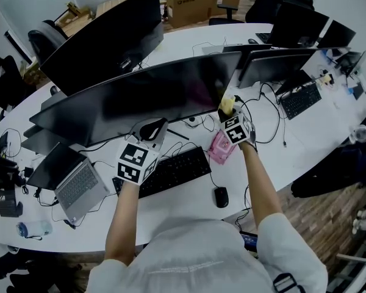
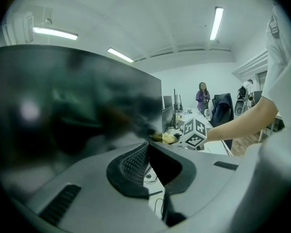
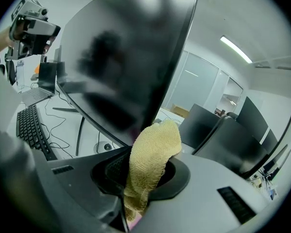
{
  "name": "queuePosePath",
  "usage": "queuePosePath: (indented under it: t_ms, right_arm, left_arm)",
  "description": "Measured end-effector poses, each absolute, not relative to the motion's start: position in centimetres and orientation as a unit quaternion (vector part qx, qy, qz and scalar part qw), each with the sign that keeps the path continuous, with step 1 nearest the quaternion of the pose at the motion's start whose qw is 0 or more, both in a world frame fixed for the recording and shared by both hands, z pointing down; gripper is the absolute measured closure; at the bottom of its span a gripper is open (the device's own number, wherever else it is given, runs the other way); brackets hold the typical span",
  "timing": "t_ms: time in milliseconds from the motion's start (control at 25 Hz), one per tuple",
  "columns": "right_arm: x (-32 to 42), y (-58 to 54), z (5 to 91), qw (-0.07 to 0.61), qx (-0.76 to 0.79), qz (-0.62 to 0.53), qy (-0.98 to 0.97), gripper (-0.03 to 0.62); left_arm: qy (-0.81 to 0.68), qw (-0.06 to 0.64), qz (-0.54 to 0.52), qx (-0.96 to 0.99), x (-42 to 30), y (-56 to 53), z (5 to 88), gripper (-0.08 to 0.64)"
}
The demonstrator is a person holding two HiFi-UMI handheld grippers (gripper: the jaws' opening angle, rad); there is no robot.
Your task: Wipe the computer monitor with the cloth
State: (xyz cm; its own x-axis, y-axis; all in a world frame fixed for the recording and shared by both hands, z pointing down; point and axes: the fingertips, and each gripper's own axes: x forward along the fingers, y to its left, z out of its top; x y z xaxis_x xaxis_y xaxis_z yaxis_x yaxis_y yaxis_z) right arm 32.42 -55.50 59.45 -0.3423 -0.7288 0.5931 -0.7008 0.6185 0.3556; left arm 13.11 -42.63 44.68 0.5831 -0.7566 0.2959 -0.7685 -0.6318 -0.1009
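Yellow cloth (image 3: 155,149) is pinched in right gripper (image 3: 140,171) at lower right edge of monitor (image 1: 140,96). Left gripper (image 2: 146,147) is pressed together, empty, near the screen's lower middle.

Yellow cloth (image 3: 153,164) touches the dark curved monitor (image 1: 146,96) at its lower edge.

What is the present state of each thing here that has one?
Wide curved black monitor: upright, screen dark.
Yellow knitted cloth: bunched, its top at the monitor's lower right corner.
Right gripper: shut on the cloth.
Left gripper: shut, nothing between its jaws.
Grey laptop: lid open, screen dark.
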Motion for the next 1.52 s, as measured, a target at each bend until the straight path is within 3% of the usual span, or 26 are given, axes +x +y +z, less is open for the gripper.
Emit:
queuePosePath:
  t_ms: [320, 680, 960, 1160, 1520]
  right_arm:
    - [32.9, -55.7, 63.9, 0.319, 0.444, 0.112, -0.830, 0.497]
    - [33.0, -55.9, 65.9, 0.099, 0.483, 0.341, -0.801, 0.497]
    - [29.8, -55.3, 66.6, -0.022, 0.452, 0.428, -0.782, 0.497]
    - [27.2, -54.4, 66.3, -0.058, 0.432, 0.448, -0.781, 0.497]
    - [22.1, -52.4, 65.9, -0.053, 0.420, 0.451, -0.786, 0.497]
  left_arm:
    - [-0.429, 0.026, 0.164, 0.888, 12.5, -42.5, 45.6, 0.540]
    - [-0.437, 0.034, 0.162, 0.884, 11.4, -41.5, 45.9, 0.540]
    - [-0.468, 0.051, 0.163, 0.867, 8.0, -39.0, 46.7, 0.540]
    - [-0.488, 0.064, 0.165, 0.855, 5.7, -37.0, 47.1, 0.540]
    - [-0.515, 0.073, 0.166, 0.838, 0.6, -33.8, 47.2, 0.541]
